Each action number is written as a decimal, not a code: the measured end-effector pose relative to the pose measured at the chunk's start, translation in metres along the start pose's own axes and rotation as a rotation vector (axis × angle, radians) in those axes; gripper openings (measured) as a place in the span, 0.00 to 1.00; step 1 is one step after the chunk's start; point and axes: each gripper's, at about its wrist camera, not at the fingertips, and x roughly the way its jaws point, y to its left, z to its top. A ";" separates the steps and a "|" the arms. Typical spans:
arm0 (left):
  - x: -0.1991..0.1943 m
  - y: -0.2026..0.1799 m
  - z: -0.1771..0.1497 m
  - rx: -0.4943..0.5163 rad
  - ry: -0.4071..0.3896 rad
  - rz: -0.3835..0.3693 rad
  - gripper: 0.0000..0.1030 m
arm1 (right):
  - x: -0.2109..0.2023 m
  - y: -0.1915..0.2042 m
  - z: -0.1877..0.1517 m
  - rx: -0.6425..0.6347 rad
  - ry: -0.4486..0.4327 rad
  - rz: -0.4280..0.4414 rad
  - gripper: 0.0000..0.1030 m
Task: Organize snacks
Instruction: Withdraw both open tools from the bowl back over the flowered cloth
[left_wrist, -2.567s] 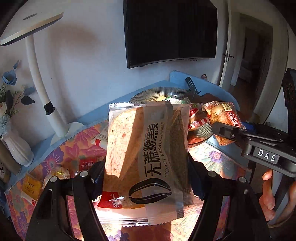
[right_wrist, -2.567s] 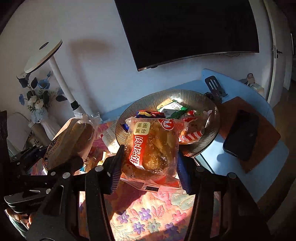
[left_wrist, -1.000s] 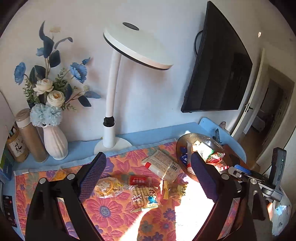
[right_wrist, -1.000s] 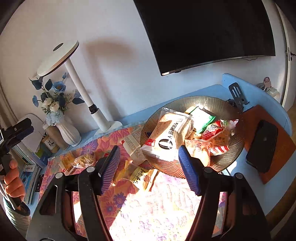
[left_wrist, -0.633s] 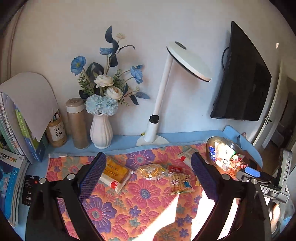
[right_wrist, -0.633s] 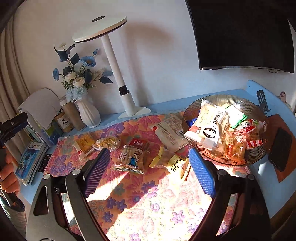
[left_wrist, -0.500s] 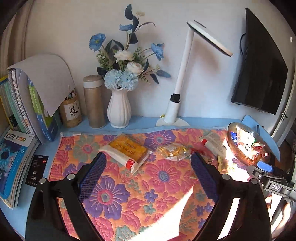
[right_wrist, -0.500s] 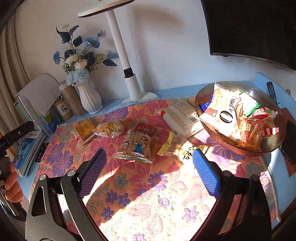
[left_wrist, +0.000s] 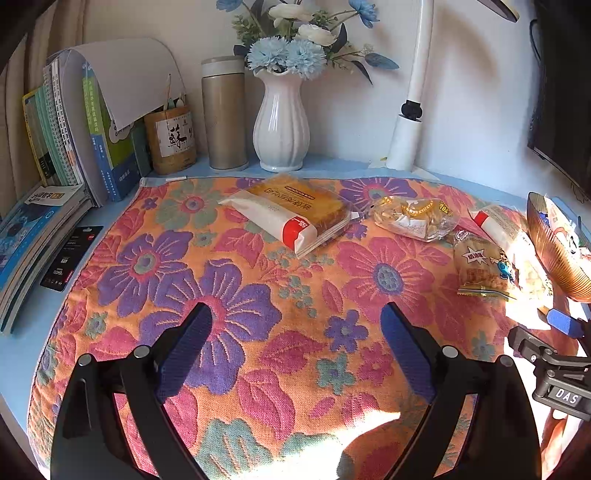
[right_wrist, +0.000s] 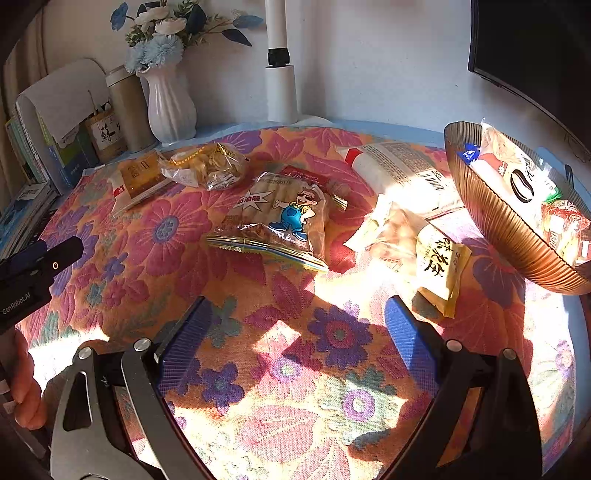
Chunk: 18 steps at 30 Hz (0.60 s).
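Note:
Several snack packs lie on the flowered cloth (left_wrist: 229, 295). An orange-and-white cake pack (left_wrist: 291, 214) and a clear bag of yellow snacks (left_wrist: 413, 218) lie ahead of my left gripper (left_wrist: 295, 350), which is open and empty low over the cloth. My right gripper (right_wrist: 295, 339) is opening, with nothing between its jaws. In front of it are a cartoon biscuit-stick pack (right_wrist: 280, 218), a yellow pack (right_wrist: 439, 262) and a long white pack (right_wrist: 402, 170). The ribbed brown bowl (right_wrist: 509, 229) at the right holds the toast bread pack (right_wrist: 517, 177) and other snacks.
A white vase (left_wrist: 280, 122), a gold flask (left_wrist: 223, 114), a bamboo pen pot (left_wrist: 170, 140) and a lamp post (left_wrist: 406, 133) stand along the back wall. Books (left_wrist: 55, 147) and a black card (left_wrist: 70, 254) are at the left. A dark screen (right_wrist: 535, 48) hangs at the right.
Both grippers let go of their bread packs, which now lie in the bowl. Both have swung left and sunk toward the cloth, and the right jaws have widened.

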 end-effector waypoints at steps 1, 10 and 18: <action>0.002 0.000 -0.002 -0.002 0.001 0.009 0.88 | 0.001 -0.001 0.000 0.005 0.002 0.004 0.96; 0.005 -0.006 -0.006 0.028 -0.008 0.031 0.89 | 0.004 -0.007 -0.001 0.038 0.017 0.007 0.97; 0.003 -0.010 -0.007 0.044 -0.017 0.035 0.89 | 0.006 -0.005 0.000 0.023 0.025 -0.014 0.97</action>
